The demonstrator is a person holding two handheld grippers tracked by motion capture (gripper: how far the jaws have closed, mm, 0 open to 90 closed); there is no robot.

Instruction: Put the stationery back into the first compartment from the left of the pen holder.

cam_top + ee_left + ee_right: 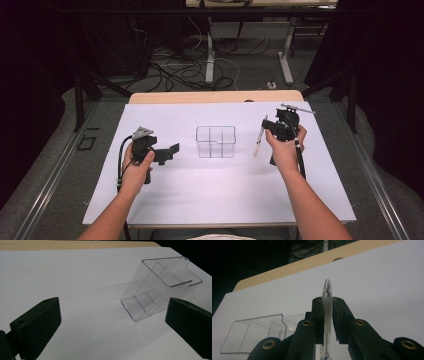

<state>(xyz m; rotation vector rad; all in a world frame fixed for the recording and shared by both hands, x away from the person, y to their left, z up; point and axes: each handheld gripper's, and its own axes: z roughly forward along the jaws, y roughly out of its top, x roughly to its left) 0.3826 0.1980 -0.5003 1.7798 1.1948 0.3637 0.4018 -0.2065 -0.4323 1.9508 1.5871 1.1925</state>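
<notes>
Right now your right gripper [264,131] is clamped tight on a pen [327,312], which you hold lifted above the white table cover [220,195], to the right of a clear plastic organizer [215,142]. In the right gripper view the two black jaws press on the frosted barrel from both sides, with the clear cone-shaped tip sticking out beyond them and the rest of the barrel running back toward your hand. From above, the pen hangs slanted, its lower end pointing down toward the table; such a grip would likely let you drop it into a compartment end first. Your left gripper [170,151] rests to the left of the organizer, well apart from it, with its jaws spread wide and nothing between them; it looks to be waiting, perhaps ready to steady the box. The organizer stands upright near the middle of the cover, a see-through box with an open top, divided by thin inner walls into several compartments. Every compartment that you can see through the clear walls is empty. A strip of bare wooden tabletop [215,96] shows beyond the far edge of the cover.
</notes>
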